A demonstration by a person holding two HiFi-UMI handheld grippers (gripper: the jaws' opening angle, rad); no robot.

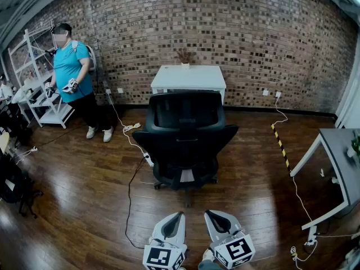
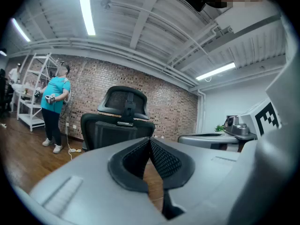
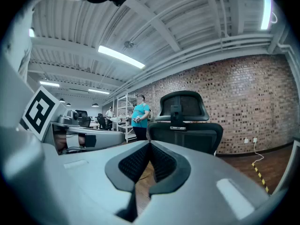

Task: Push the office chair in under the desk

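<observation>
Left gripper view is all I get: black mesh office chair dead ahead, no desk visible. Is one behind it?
Observer: Yes. The head view shows a white rectangular desk against the brick wall, straight behind the black mesh office chair. The chair stands in front of it, not tucked in.
Operator: Anything on the floor by the wheels?
Observer: A white power strip on a cable lies just left of the chair's base.
Operator: Right tongs?
Observer: The right tongs are shut with nothing between them, and are well short of the chair's back.
</observation>
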